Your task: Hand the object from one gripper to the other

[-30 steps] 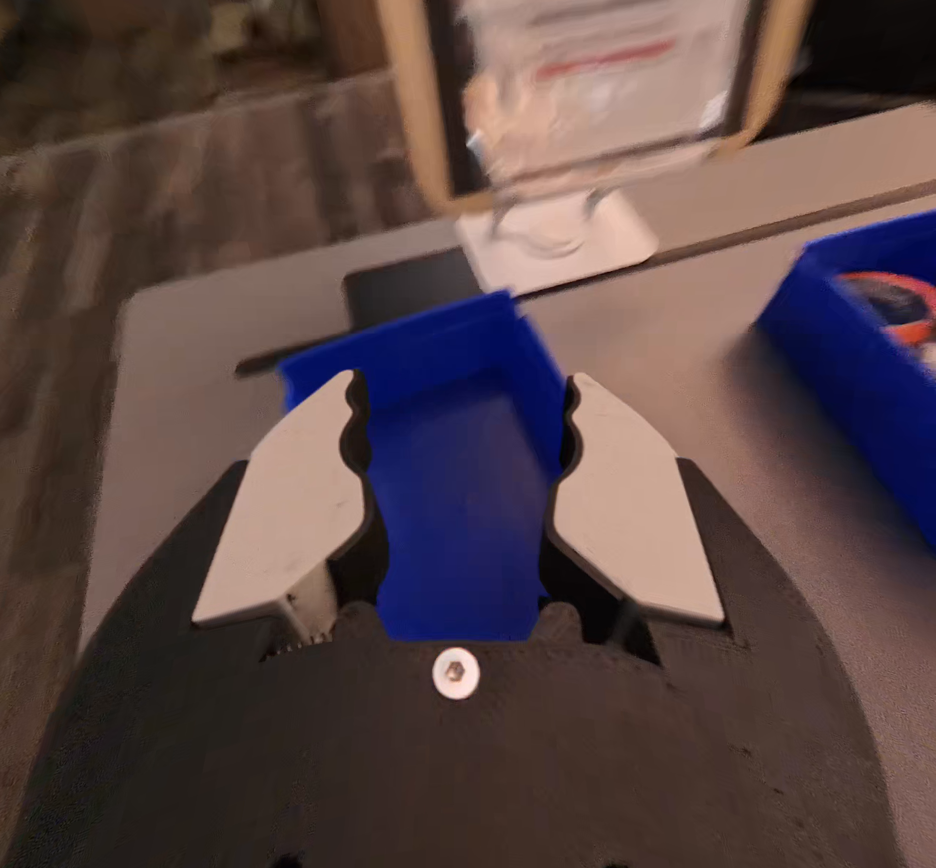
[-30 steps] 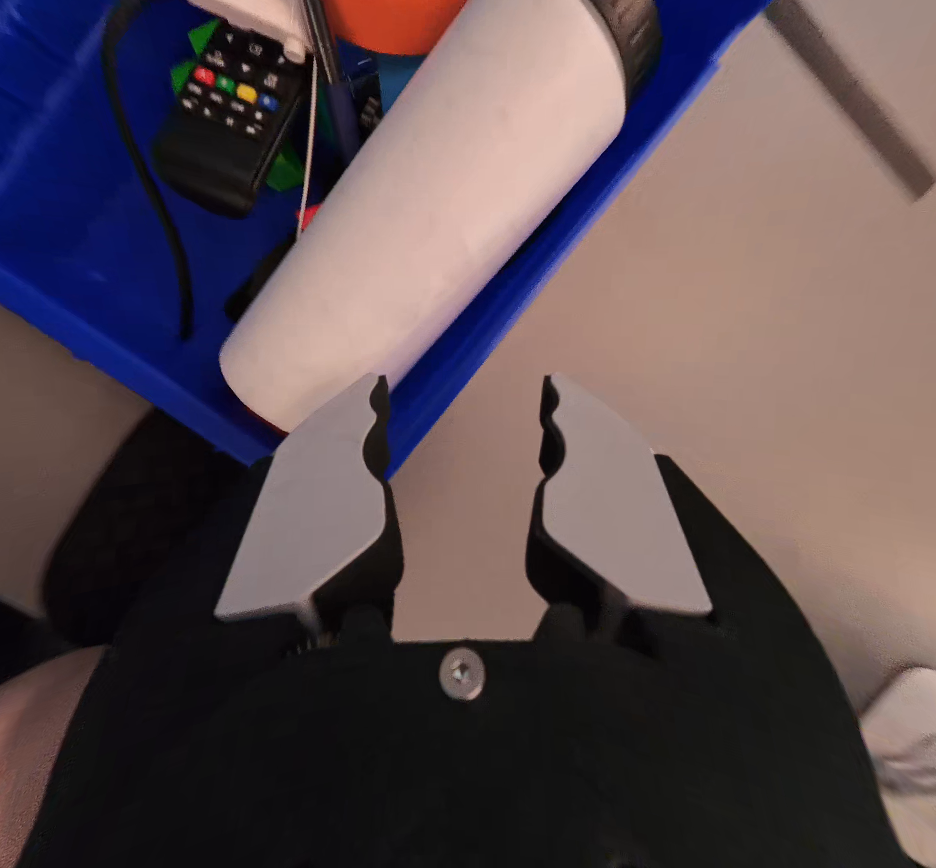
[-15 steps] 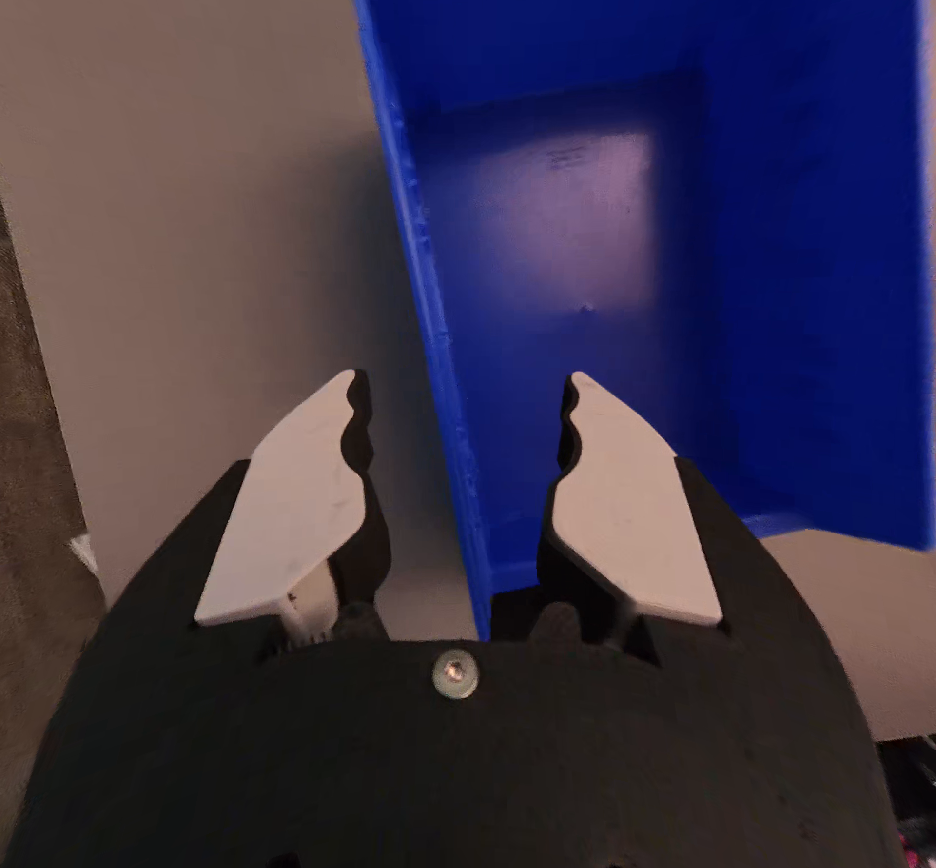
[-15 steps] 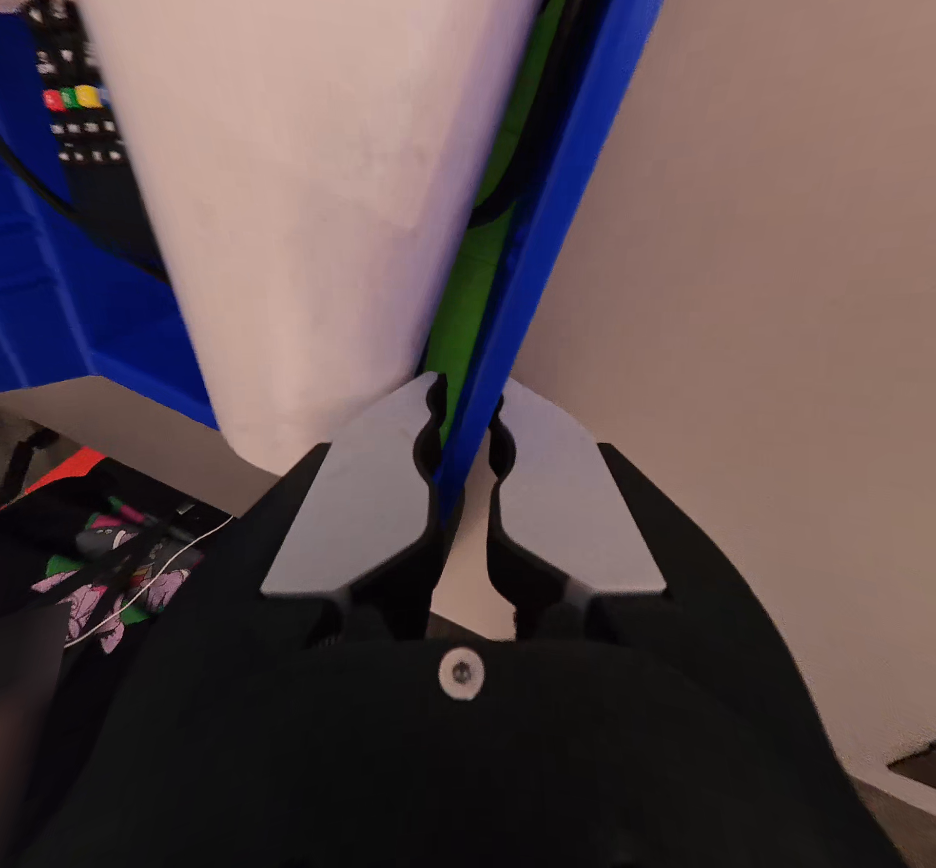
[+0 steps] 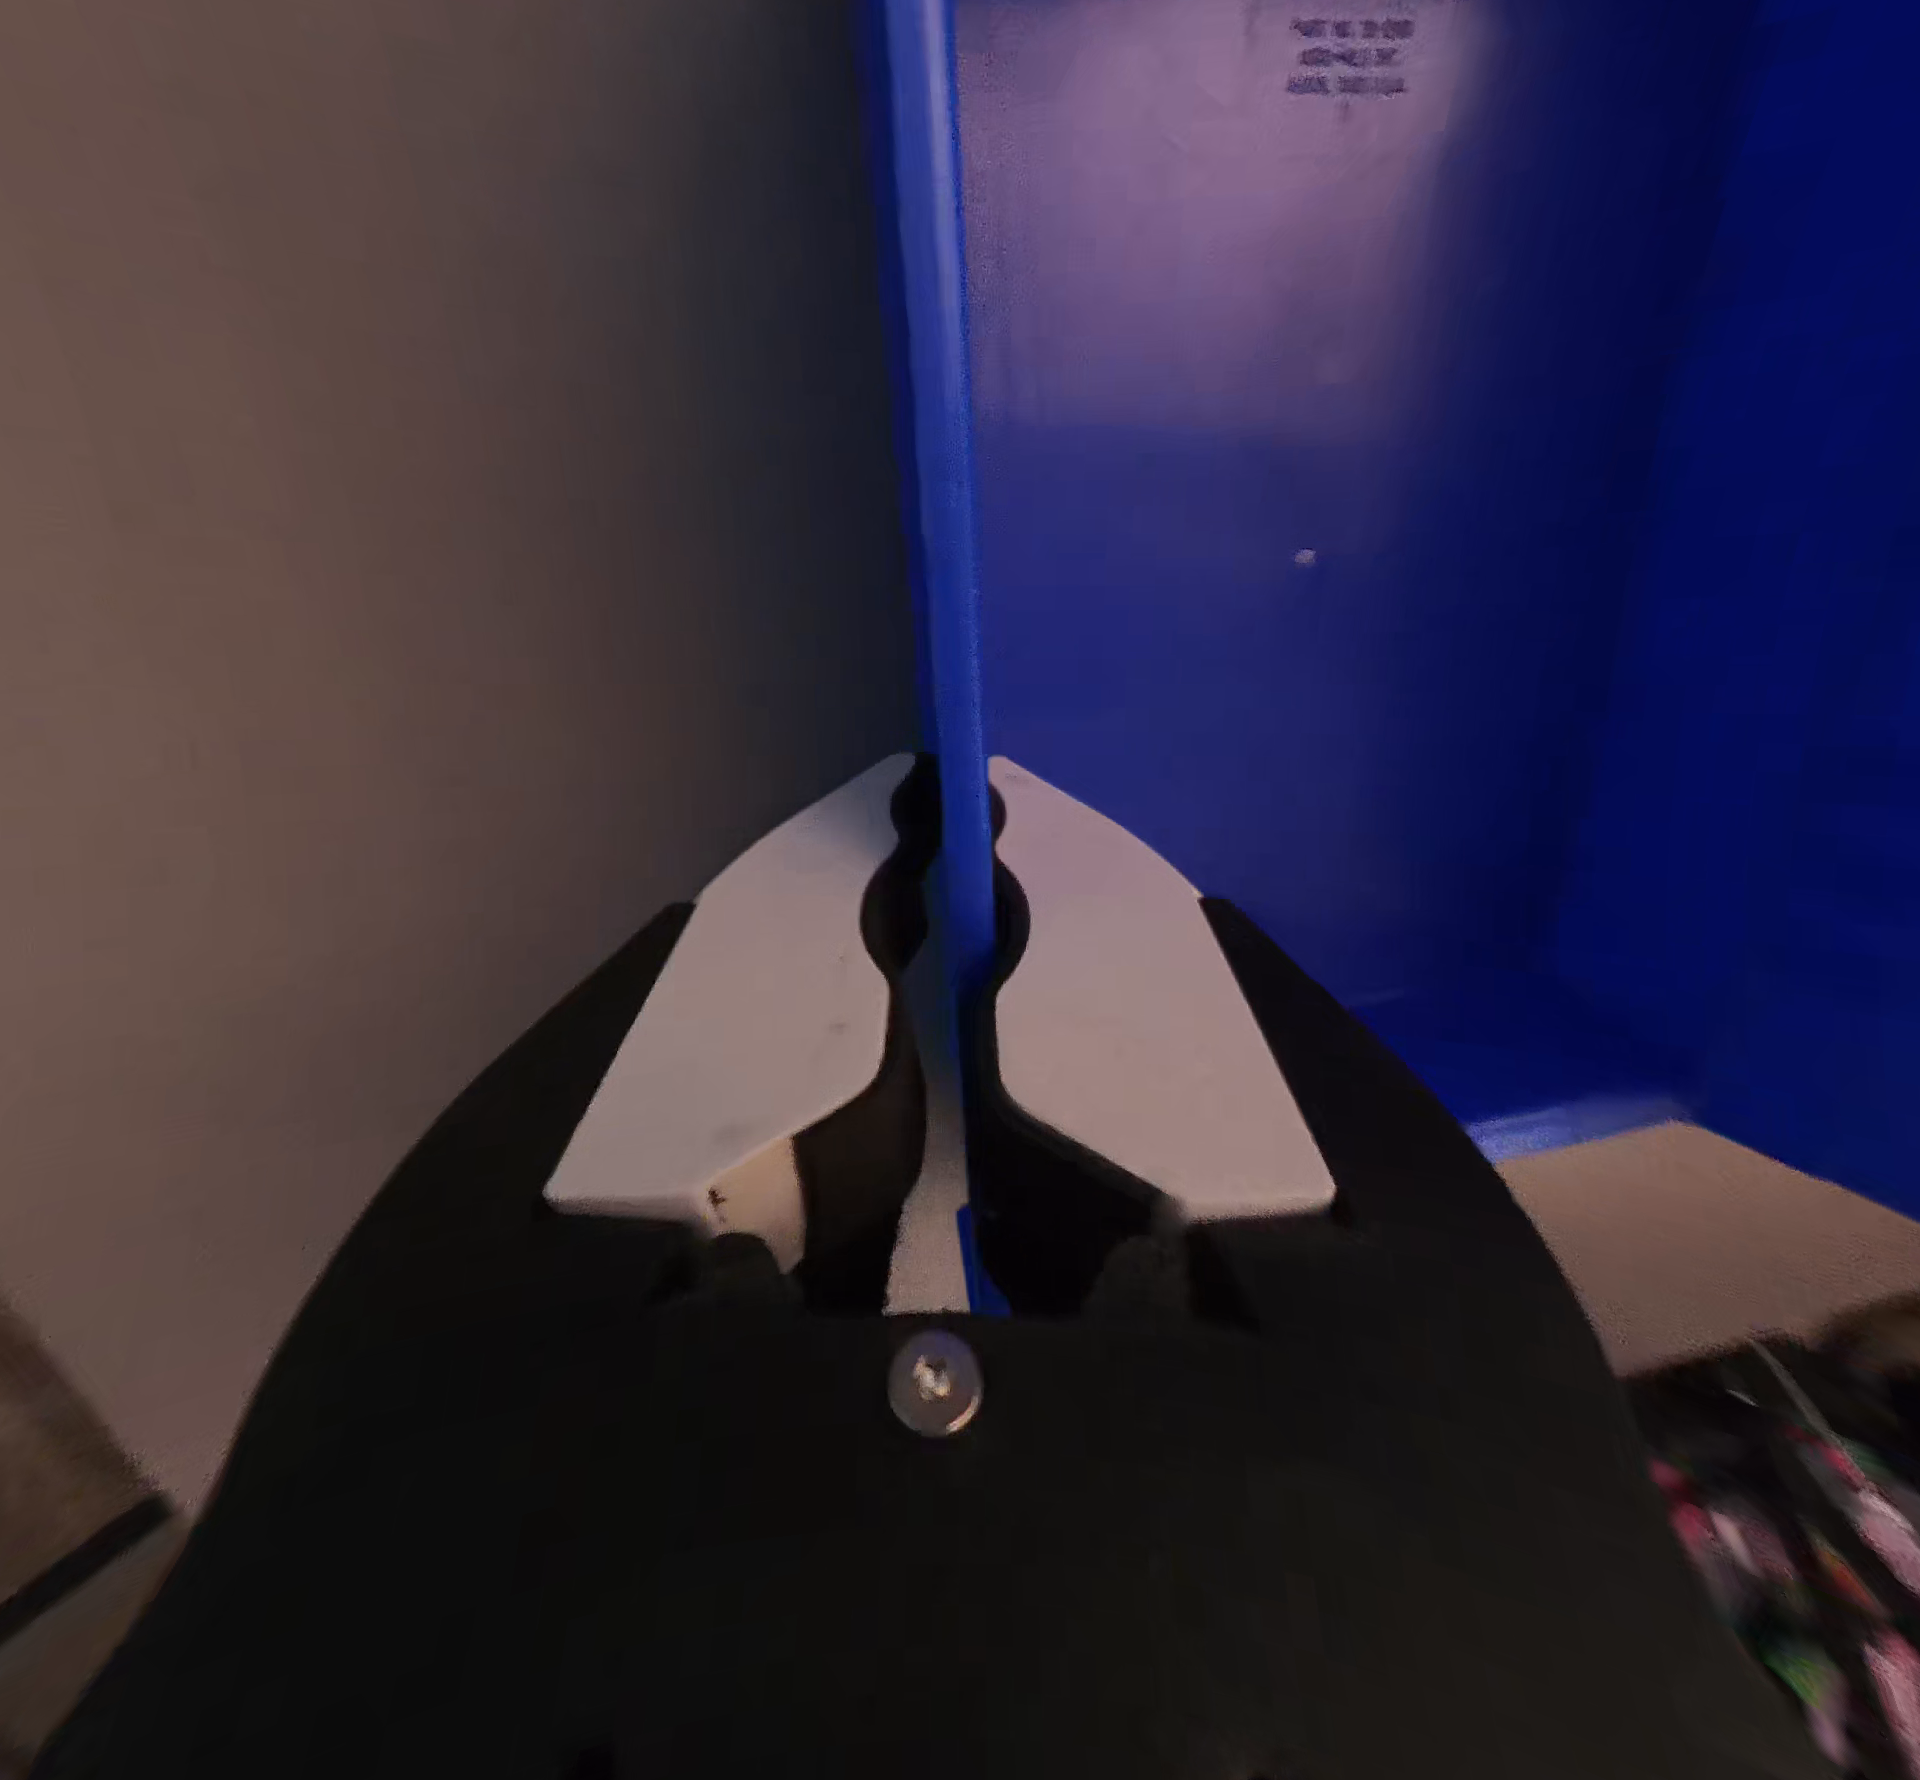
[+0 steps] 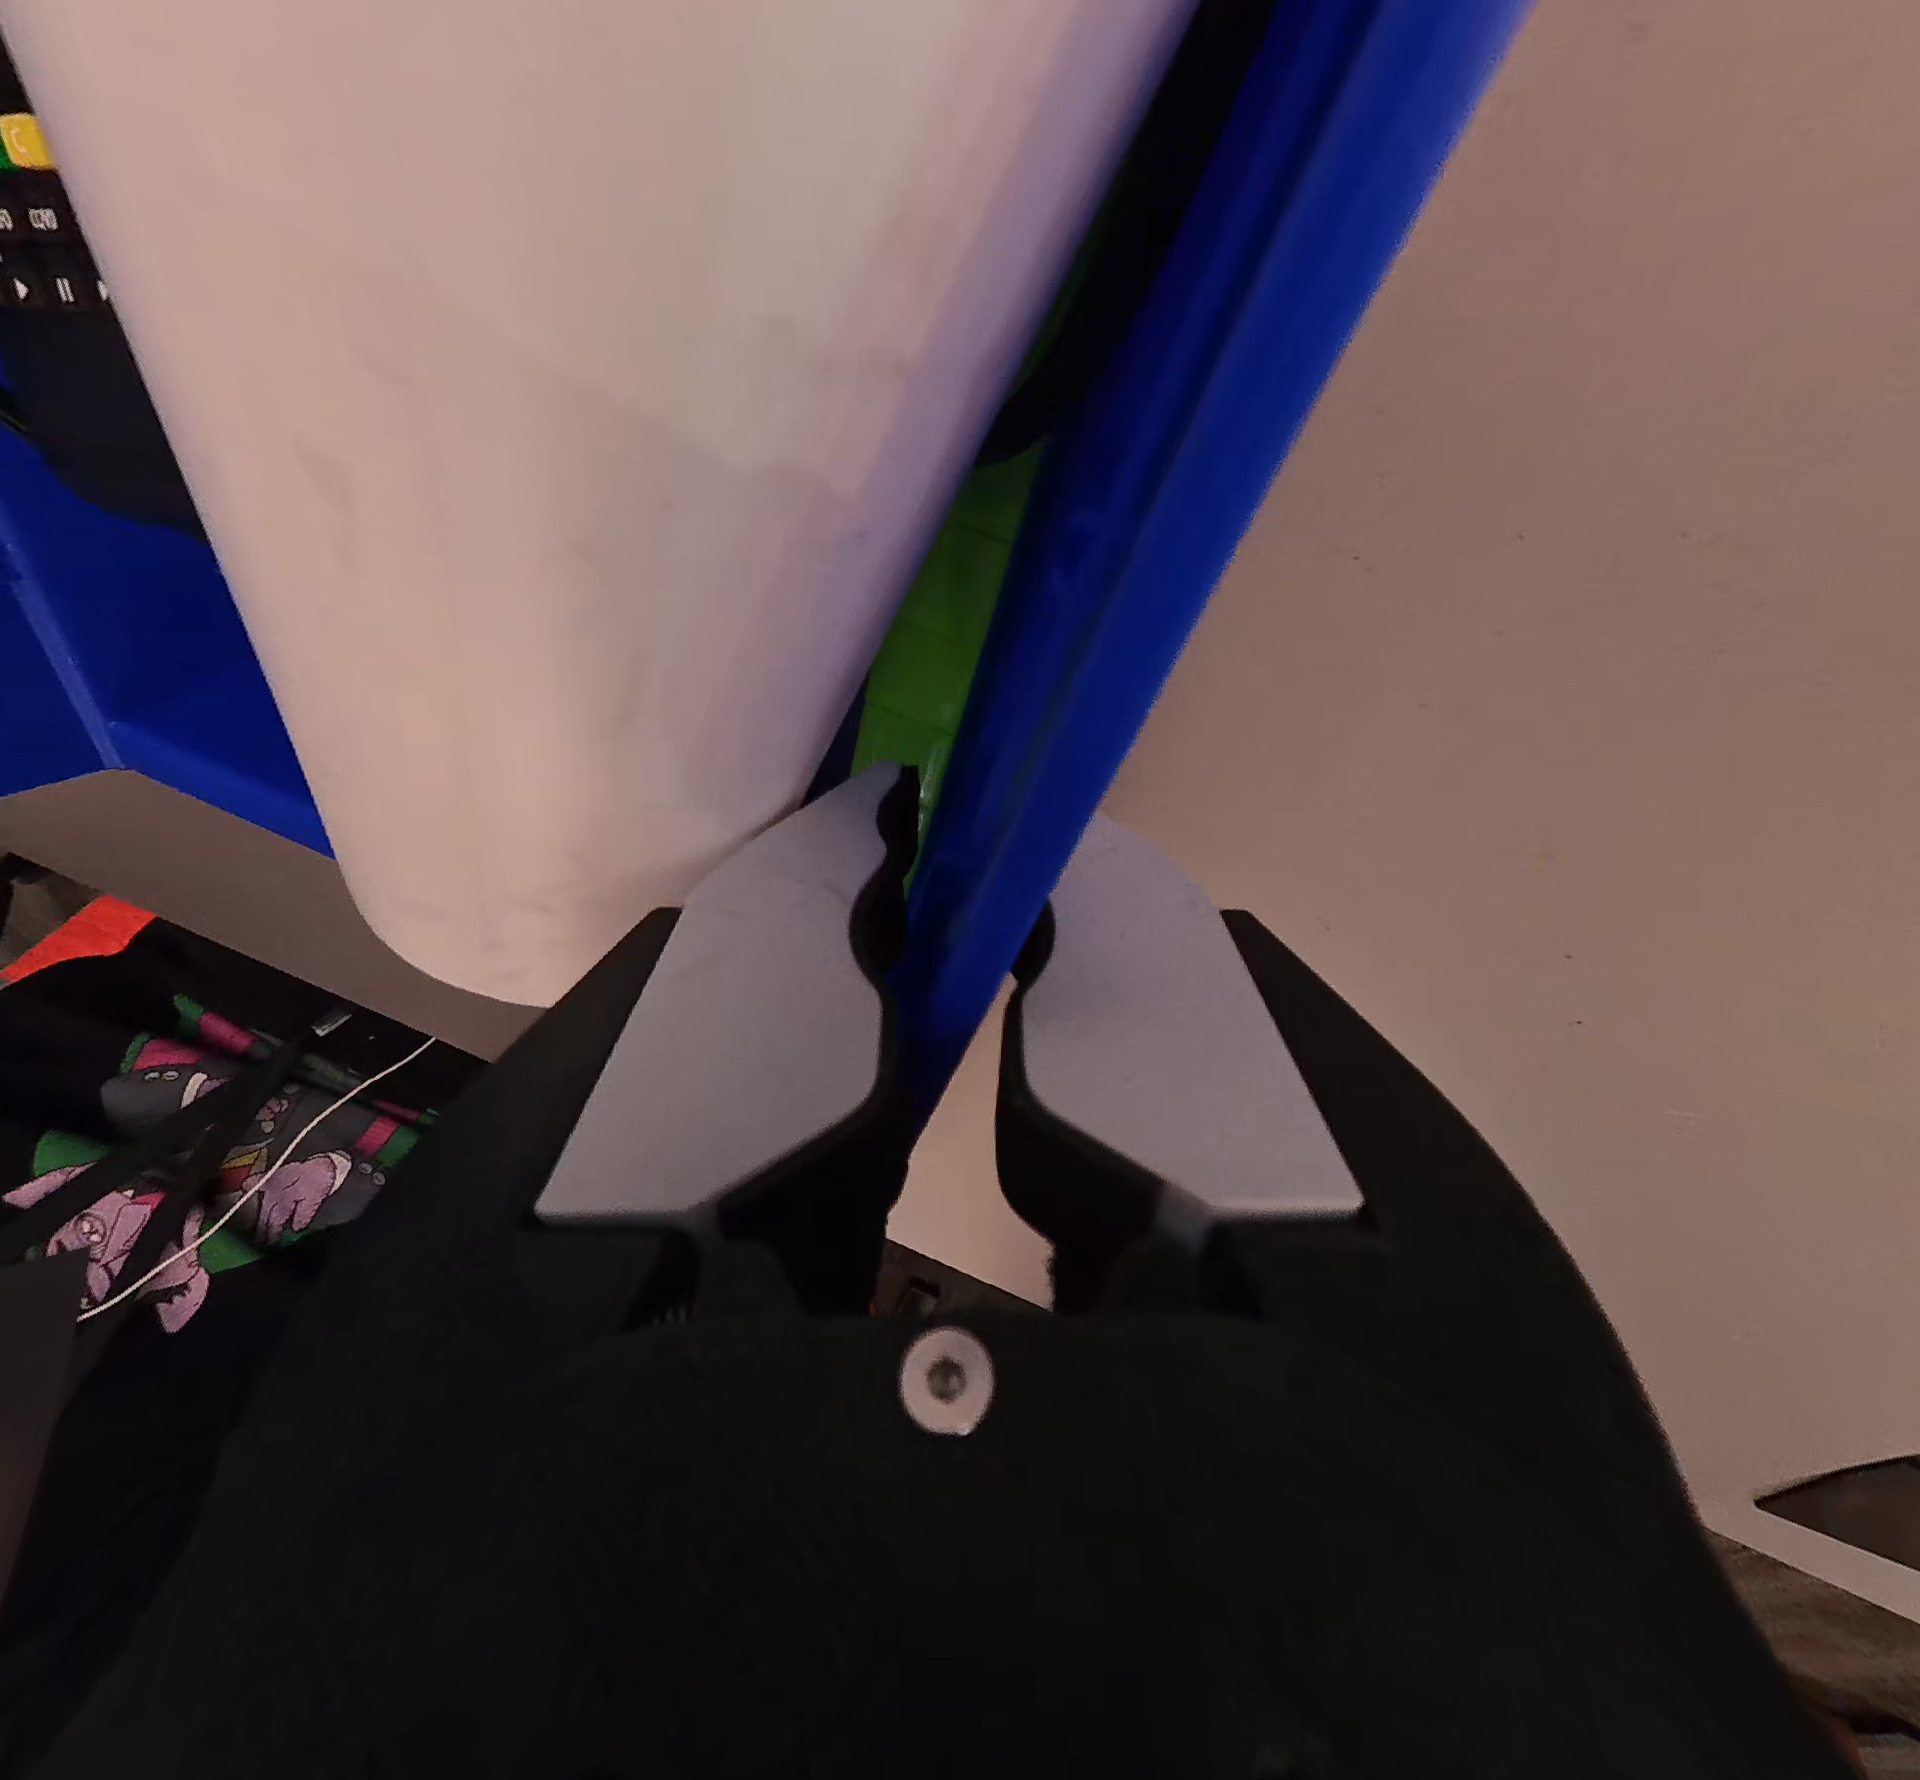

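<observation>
Left gripper (image 5: pixel 958 800) is clamped on the side wall of an empty blue bin (image 5: pixel 1299 483); the thin wall edge runs straight up the left wrist view from between the two pale fingers (image 5: pixel 779 982). Inside this bin there is only bare blue floor with a lit patch, some moulded writing and a small speck. It sits on a grey table (image 5: pixel 416 483); a blurry patterned cloth (image 5: pixel 1829 1564) shows at lower right. Right gripper (image 6: pixel 982 811) is closed on the wall of a second blue bin (image 6: pixel 1195 442), one finger inside and one outside; that wall runs diagonally up to the right in the right wrist view. The task's thing isn't clear from the views; the likely one is the big white tumbler (image 6: pixel 582 307), a plain smooth cylinder lying on its side in this second bin. Its long axis runs from near the camera away up the frame, closed rounded base toward the gripper and overhanging the bin's near end. It lies just left of the inner finger, neither gripper holding it. Also in that bin are a black remote (image 6: pixel 47 255) with coloured buttons at far left and something green (image 6: pixel 951 650) between tumbler and wall. Grey table (image 6: pixel 1558 795) is at right, patterned cloth (image 6: pixel 208 1169) at lower left.
</observation>
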`<act>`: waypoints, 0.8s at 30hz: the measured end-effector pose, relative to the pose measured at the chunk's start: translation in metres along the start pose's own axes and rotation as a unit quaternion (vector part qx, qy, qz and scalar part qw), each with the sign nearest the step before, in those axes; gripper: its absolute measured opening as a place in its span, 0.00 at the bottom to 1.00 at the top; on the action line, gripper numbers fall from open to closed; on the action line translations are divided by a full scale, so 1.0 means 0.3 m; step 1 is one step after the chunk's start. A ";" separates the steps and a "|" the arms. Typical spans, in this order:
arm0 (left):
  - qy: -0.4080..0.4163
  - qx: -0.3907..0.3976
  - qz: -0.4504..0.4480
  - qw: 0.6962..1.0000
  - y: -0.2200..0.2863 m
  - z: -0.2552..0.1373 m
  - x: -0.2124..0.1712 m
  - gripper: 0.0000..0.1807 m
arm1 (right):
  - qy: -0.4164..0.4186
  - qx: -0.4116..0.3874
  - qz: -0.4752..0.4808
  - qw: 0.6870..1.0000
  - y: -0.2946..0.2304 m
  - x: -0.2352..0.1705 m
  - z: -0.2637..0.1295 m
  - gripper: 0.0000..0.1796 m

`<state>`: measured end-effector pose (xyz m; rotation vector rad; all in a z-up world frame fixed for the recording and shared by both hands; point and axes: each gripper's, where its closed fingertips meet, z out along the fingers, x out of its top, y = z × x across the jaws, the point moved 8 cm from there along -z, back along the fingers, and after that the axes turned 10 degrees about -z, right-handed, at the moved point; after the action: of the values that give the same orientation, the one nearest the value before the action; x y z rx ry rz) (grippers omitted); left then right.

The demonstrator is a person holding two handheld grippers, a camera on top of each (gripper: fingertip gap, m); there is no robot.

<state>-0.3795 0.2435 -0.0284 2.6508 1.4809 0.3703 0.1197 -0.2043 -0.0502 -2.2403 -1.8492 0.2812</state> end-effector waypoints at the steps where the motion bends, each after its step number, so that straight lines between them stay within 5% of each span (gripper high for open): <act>1: 0.016 0.013 0.013 1.000 0.008 -0.008 0.012 0.03 | 0.000 0.000 0.000 1.000 0.000 0.000 0.000 0.08; 7: 0.136 0.057 0.127 0.981 0.113 -0.117 0.065 0.02 | -0.001 0.001 -0.002 1.000 0.000 -0.001 0.000 0.08; 14: 0.287 0.081 0.249 0.922 0.293 -0.262 0.057 0.02 | -0.003 -0.001 -0.004 1.000 -0.001 -0.001 0.001 0.08; 19: 0.270 0.126 0.271 0.915 0.352 -0.268 0.041 0.02 | -0.001 0.002 -0.006 1.000 -0.001 -0.002 0.001 0.08; 24: 0.177 0.081 0.200 0.960 0.299 -0.188 0.054 0.02 | -0.001 0.006 -0.007 1.000 -0.001 -0.003 0.002 0.09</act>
<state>-0.3113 0.2072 0.0456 3.1473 1.0669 0.8239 0.1191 -0.2050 -0.0506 -2.2184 -1.8595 0.2903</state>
